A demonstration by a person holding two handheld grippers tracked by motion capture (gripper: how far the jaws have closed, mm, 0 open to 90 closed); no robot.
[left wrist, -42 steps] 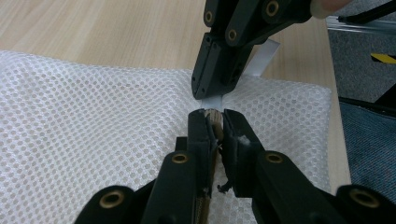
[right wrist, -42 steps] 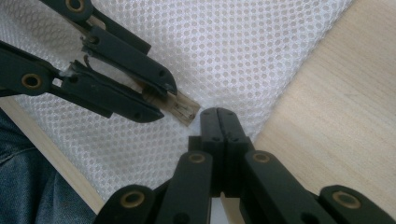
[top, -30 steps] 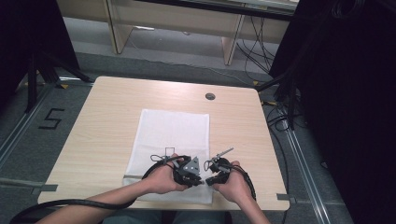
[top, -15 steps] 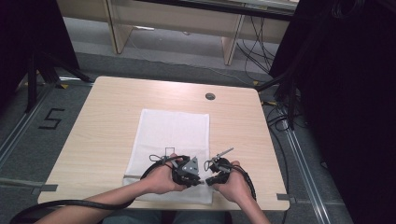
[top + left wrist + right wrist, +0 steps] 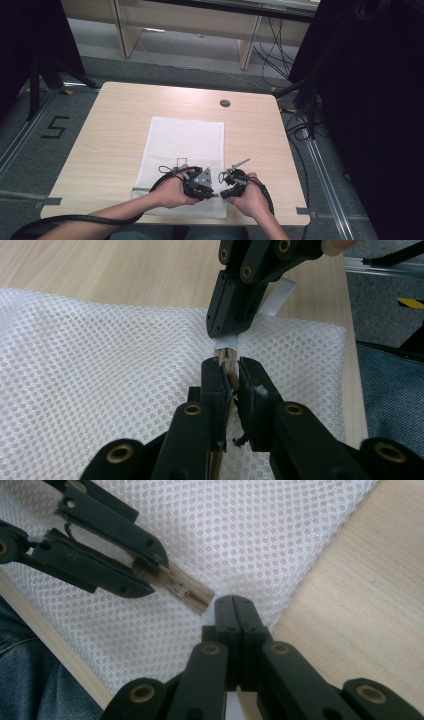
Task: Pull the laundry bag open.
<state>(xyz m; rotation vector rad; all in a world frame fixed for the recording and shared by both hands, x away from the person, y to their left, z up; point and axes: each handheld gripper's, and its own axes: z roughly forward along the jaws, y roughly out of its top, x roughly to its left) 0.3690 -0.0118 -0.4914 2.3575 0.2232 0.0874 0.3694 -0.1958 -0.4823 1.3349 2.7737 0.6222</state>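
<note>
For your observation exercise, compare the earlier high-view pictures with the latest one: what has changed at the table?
Nothing visibly changed: both hands keep the left gripper and right gripper together over the near edge of the white mesh cloth, which lies as before.

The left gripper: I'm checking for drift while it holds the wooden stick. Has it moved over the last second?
No. In the high view the left gripper sits at the same spot on the white mesh cloth, equally far from the table's round hole.

Lab: taped floor [image 5: 55, 127], trailing cables [image 5: 300, 125].
</note>
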